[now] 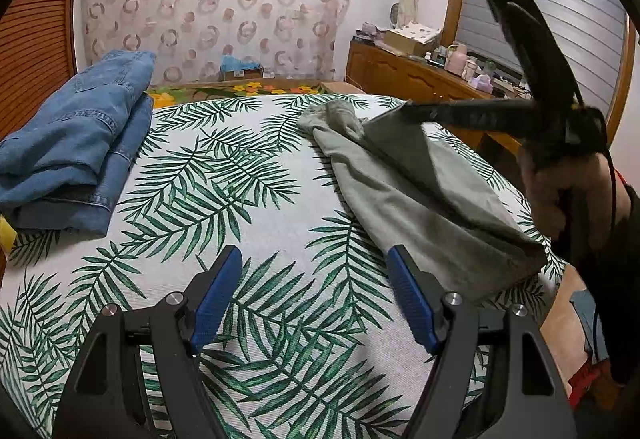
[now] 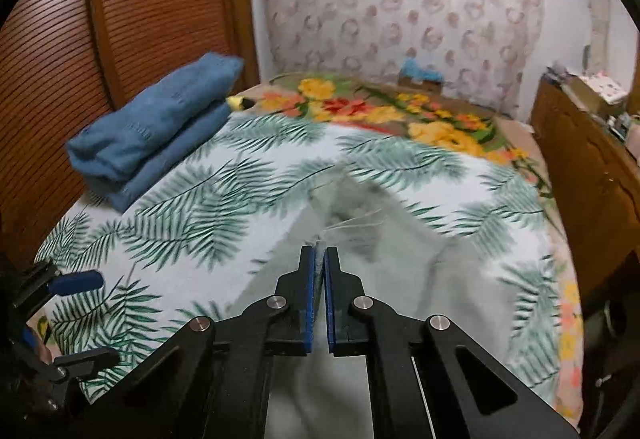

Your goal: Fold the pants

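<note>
Grey-green pants (image 1: 404, 195) lie on the leaf-print bed cover at the right, partly folded. My right gripper (image 1: 404, 111) is shut on an edge of them and lifts it off the bed. In the right wrist view that gripper (image 2: 319, 253) has its blue pads pressed on the grey cloth (image 2: 360, 239). My left gripper (image 1: 314, 259) is open and empty, low over the cover in front of the pants. It also shows at the left edge of the right wrist view (image 2: 76, 283).
Folded blue jeans (image 1: 76, 143) are stacked at the bed's left, by a slatted wooden door (image 1: 32, 59). A wooden cabinet (image 1: 408, 79) with clutter stands right of the bed. A floral blanket (image 2: 400, 115) lies at the far end.
</note>
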`<state>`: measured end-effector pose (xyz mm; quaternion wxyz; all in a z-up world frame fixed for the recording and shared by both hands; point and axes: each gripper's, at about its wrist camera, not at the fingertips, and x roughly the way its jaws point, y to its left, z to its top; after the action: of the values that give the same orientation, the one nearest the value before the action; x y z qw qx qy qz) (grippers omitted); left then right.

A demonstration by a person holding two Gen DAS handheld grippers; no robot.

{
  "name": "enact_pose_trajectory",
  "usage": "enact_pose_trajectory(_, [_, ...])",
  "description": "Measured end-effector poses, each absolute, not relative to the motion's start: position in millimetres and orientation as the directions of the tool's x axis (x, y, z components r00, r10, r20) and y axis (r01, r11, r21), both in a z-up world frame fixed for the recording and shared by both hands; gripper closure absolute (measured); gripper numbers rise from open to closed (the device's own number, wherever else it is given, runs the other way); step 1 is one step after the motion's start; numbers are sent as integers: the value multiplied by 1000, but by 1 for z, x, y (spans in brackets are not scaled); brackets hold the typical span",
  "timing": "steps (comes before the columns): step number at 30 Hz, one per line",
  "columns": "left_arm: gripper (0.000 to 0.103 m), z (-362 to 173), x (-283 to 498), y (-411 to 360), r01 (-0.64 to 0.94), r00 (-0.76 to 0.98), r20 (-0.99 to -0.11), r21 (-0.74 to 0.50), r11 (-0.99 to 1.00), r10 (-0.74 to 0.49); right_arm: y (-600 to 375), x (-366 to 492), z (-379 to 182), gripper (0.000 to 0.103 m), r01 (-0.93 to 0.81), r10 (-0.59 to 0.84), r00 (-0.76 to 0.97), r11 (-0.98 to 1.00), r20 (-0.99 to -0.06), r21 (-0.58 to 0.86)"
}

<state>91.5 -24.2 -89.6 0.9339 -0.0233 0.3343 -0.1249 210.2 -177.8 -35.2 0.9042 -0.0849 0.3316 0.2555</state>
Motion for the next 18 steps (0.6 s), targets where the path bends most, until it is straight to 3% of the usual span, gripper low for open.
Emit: enact_pose_trajectory(18, [27, -91, 91, -31, 230, 738, -625, -118, 966, -252, -230, 239, -24, 99, -368, 253, 708, 929, -659, -38])
